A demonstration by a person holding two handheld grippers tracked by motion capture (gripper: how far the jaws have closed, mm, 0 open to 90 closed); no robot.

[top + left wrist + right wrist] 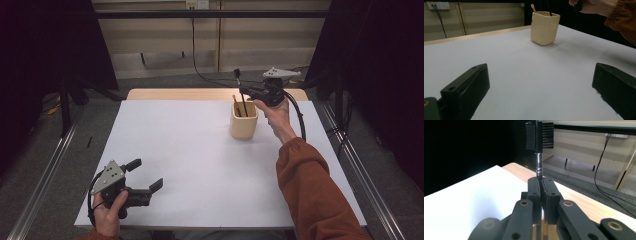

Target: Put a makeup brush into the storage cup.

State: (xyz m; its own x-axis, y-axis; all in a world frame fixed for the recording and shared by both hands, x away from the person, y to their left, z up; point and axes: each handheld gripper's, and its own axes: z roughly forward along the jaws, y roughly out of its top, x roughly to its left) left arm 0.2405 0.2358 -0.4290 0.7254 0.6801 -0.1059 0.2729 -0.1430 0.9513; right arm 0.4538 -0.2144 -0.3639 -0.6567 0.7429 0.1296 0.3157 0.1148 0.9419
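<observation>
A cream cup [244, 122] [544, 28] stands on the white table [190, 150], right of centre towards the far edge. A thin wooden stick [234, 100] [533, 7] leans inside it. My right gripper [245, 92] [540, 181] hovers just above the cup, shut on the slim handle of a black brush [237, 74] [539, 135]. The bristle head points up and the handle's lower end reaches down into the cup. Near the table's front left corner my left gripper [146, 174] [540, 68] is open, nothing between its jaws, pointing across the table at the cup.
A bare wooden strip [200, 94] runs along the table's far edge. Beyond it a black cable [200, 75] crosses the floor. Metal rails [45, 175] flank the table on both sides. The person's rust-coloured sleeve [310, 185] lies over the table's right side.
</observation>
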